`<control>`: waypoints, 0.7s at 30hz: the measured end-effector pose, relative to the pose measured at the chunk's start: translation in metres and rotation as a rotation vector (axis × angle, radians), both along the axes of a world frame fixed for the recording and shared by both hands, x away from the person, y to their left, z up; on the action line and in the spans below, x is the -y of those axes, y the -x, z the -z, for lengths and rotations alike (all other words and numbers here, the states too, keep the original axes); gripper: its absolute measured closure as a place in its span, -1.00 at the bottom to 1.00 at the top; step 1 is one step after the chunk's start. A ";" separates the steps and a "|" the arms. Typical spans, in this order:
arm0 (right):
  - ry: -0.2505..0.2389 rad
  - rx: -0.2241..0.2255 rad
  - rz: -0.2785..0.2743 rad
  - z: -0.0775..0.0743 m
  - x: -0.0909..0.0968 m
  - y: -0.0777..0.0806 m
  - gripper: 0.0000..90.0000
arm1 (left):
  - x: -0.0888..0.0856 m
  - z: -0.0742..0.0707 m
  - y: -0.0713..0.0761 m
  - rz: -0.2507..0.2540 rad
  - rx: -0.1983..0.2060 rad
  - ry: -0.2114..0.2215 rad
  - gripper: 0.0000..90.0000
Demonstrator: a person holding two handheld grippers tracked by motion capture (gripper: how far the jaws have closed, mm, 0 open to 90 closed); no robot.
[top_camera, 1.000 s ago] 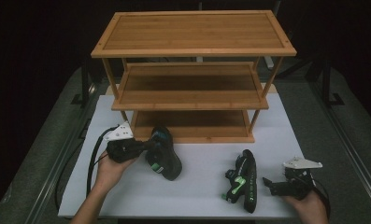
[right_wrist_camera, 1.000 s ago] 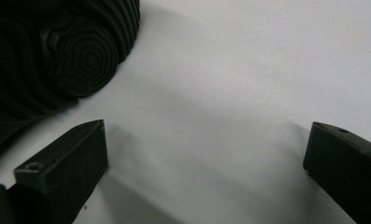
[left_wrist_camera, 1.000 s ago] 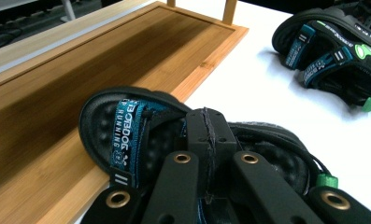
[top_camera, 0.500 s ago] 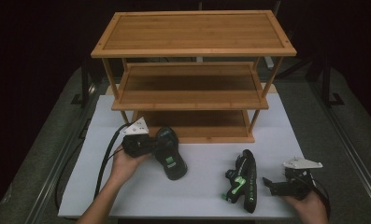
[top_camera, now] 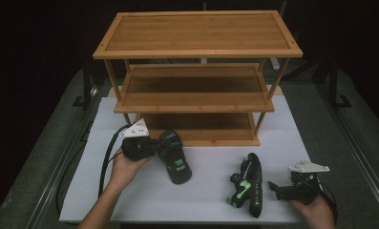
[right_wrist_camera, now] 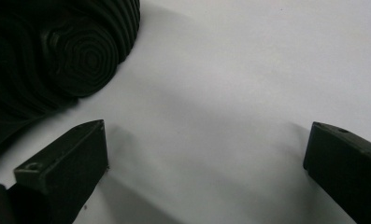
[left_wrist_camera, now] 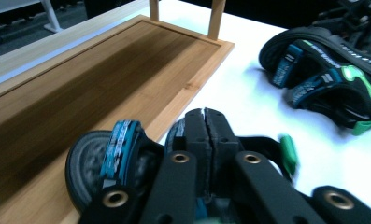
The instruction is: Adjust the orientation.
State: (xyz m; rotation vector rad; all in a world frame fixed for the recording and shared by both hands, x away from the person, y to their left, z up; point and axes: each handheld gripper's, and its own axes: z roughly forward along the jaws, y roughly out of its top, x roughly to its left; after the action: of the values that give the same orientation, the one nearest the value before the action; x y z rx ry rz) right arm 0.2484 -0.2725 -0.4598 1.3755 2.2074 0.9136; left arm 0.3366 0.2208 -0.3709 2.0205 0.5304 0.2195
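Here, left hand-held gripper point(top_camera: 151, 147): held in the person's left hand point(top_camera: 125, 167) at the left of the surface; in the left gripper view its jaws are seen pressed together on the back of a sandal.
Gripped sandal point(top_camera: 175, 156): black with blue and green straps, kept by the left hand-held gripper just in front of the rack's bottom shelf; whether its sole is touching the surface cannot be told.
Right hand-held gripper point(top_camera: 275, 188): held low in the right hand point(top_camera: 311, 210) at the right front of the surface; its jaws are spread wide with nothing between them, white surface being seen in the gap.
Second sandal point(top_camera: 248, 188): laid on its side on the surface, just left of the right hand-held gripper; its ribbed black sole point(right_wrist_camera: 57, 51) is seen close by in the right gripper view.
Rack point(top_camera: 196, 47): a three-tier bamboo shoe rack set at the back of the surface, all shelves bare.
Surface point(top_camera: 211, 195): white, carrying rack and sandals.
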 end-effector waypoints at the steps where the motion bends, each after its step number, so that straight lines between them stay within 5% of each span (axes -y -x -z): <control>1: 0.000 0.000 0.000 0.000 0.000 0.000 -1.00 | 0.000 0.000 0.000 0.000 0.000 0.000 0.93; 7: 0.000 0.000 0.000 0.000 0.000 0.000 -1.00 | 0.000 -0.001 0.012 0.036 -0.040 0.005 0.71; 12: 0.000 0.000 0.000 0.000 0.000 0.000 -1.00 | 0.008 0.005 0.021 0.083 -0.084 0.012 0.30; 21: 0.000 0.000 0.000 0.000 0.000 0.000 -1.00 | 0.034 0.013 0.026 0.129 -0.105 -0.050 0.16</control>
State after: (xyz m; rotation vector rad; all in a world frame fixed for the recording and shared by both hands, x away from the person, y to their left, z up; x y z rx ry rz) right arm 0.2484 -0.2725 -0.4598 1.3760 2.2075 0.9136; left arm 0.3106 0.1867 -0.3842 2.1150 0.4619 0.0490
